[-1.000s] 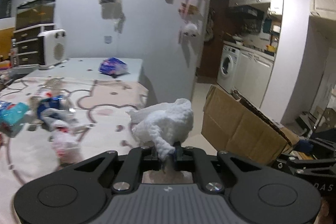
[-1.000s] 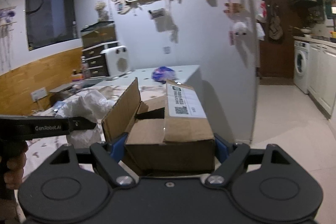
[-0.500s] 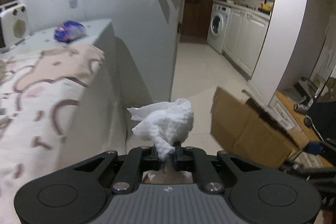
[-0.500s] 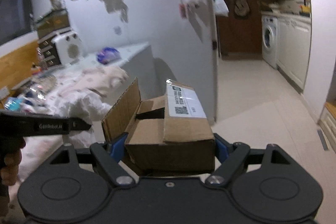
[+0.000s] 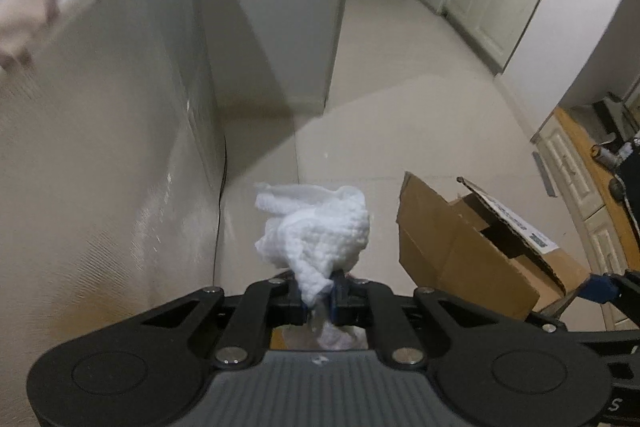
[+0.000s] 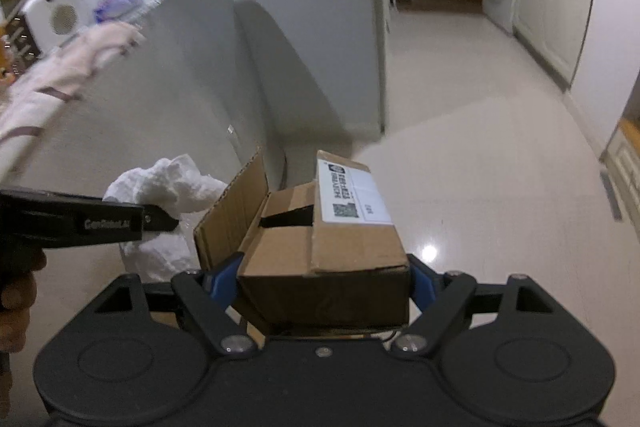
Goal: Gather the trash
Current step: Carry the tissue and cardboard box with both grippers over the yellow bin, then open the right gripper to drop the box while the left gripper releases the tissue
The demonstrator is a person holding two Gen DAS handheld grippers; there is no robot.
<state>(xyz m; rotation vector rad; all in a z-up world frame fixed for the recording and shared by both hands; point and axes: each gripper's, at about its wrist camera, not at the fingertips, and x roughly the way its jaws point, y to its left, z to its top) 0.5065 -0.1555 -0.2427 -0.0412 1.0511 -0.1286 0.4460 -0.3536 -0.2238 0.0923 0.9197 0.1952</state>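
While the left gripper (image 5: 318,297) stays clenched on the crumpled white paper towel wad (image 5: 316,227) sticking out past its tips, the right gripper (image 6: 322,279) clamps a small brown cardboard box with a white shipping label (image 6: 320,239) between its blue pads, flaps open on its left. Both point down at the pale tiled floor (image 5: 400,115); best to swing the wad right, over the box opening, before letting go, keeping the box level.

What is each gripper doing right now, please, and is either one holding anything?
Left gripper: shut on the white tissue wad.
Right gripper: jaws wide, clamped on the cardboard box.
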